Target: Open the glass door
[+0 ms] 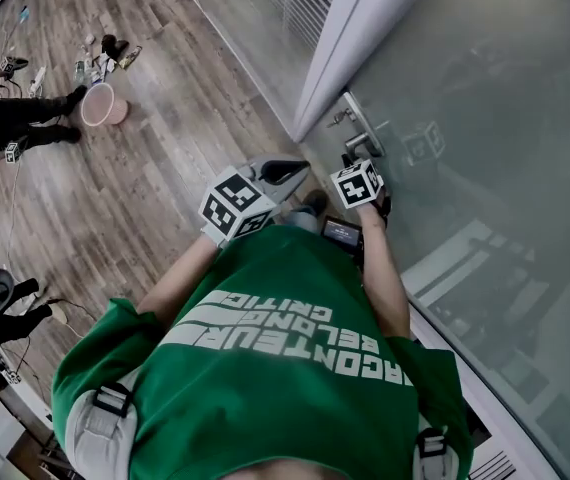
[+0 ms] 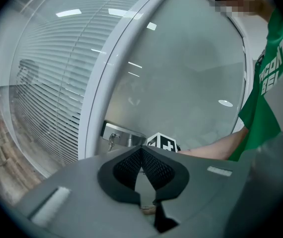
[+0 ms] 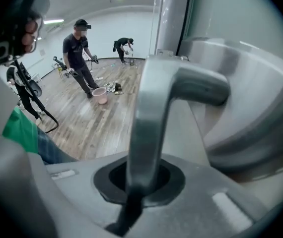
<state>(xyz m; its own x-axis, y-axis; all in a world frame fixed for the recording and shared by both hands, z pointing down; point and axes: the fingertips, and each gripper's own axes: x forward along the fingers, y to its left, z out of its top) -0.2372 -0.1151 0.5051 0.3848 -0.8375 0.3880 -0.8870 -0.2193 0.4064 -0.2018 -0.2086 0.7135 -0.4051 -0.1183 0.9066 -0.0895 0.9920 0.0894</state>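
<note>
An office: frosted glass door (image 1: 485,118), slatted blinds (image 2: 47,83), wood-plank floor (image 1: 165,168).

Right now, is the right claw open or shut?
Shut on the handle: in the right gripper view, the right claw has both pads pressed against it, with no gap.

- door (image 1: 485,108) glass walls off the whole right side, frame (image 1: 360,38) beside it
- handle (image 3: 151,108) fills the right gripper (image 3: 136,182) jaws, zero slack
- floor (image 1: 165,178) on the left is open; bucket (image 1: 102,105) looks well clear, hard to tell
</note>
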